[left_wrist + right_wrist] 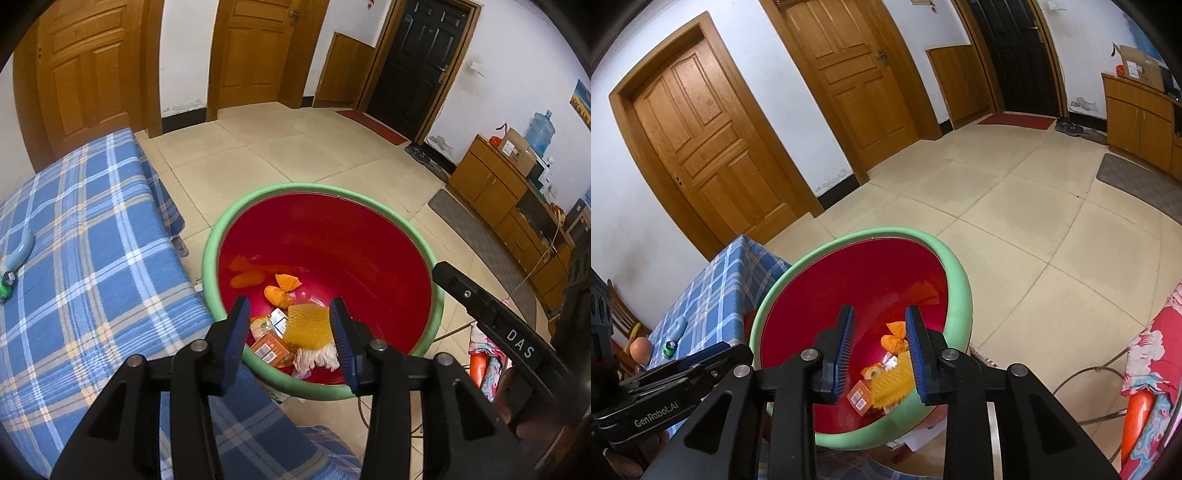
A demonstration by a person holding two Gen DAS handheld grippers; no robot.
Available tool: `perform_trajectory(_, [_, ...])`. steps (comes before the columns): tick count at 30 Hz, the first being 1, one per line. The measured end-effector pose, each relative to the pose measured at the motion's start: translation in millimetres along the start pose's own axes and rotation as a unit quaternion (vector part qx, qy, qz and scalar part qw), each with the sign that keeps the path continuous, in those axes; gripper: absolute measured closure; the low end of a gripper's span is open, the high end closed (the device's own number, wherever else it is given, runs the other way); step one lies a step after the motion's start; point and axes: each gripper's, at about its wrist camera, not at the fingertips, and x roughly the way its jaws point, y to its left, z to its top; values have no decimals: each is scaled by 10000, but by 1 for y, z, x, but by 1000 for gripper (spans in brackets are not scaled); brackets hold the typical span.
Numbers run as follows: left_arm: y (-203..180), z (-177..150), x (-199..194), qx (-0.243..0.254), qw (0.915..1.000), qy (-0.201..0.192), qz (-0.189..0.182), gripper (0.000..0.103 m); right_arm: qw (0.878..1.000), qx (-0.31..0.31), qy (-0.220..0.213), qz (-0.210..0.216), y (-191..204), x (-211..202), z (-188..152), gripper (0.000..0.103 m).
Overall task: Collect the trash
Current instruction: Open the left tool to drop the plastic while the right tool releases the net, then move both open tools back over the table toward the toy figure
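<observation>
Left gripper (290, 332): black plastic arms, blue ribbed pads (236, 339), spread wide with nothing between, poised over the near rim of the bin. Right gripper (879, 349): same build, blue ribbed pads (846, 350) likewise parted and holding nothing, above the same bin from the right.

At far left, a table under blue plaid cloth (96, 266), woven, soft, draped over the edge. On it a pale blue curved object with a small green-and-black piece at its end (14, 262), well apart from the bin. Also visible from the right wrist (674, 338), with an orange ball-like thing (641, 349) beyond the table's left edge.

Just right of the cloth, touching or nearly touching its edge, the trash bin (236, 221): round, smooth red plastic inside, thick mint-green rim. Down at the bottom, the collected trash: crumpled orange wrappers (282, 290), a yellow foam net sleeve (308, 325) with a mesh texture, a small orange carton (271, 349), white crumpled tissue (317, 360), a blue-and-white packet (279, 319). Same heap seen between the right pads, foam net (890, 380) and carton (860, 398) nearest.

Farther right, glossy beige floor tiles (280, 147), wooden panel doors (88, 70) and a dark door (421, 59) on the far wall, a red mat (373, 125) before it. At far right, a low wooden cabinet (491, 184) carrying a cardboard box (517, 147) and a blue water jug (543, 131), a grey mat (476, 236) in front. Near right, a patterned red fabric on a metal frame (1148, 365).
</observation>
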Motion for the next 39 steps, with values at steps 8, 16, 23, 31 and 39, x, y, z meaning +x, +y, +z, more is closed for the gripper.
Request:
perform_trajectory(8, [13,-3,-21,-127,9996,-211,115,55,9999,-60,-92,48,8,-11,1,67])
perform_trajectory(16, [32,-8,-50,-267,9983,-451,265,54,9995,-169,-208,136,25,-23,1,52])
perform_trajectory(23, [59,-15,-73,-493,9958,-644,432,54,9989,-326,-226,256,48,-27,-1,45])
perform_trajectory(31, [90,-27,-94,-786,9917,-817,606,54,9979,-493,-130,392,74,-25,-8,42])
perform_trajectory(39, [124,-38,-113,-1070,9864,-960,798,54,9963,-695,3,495,101,-20,-17,40])
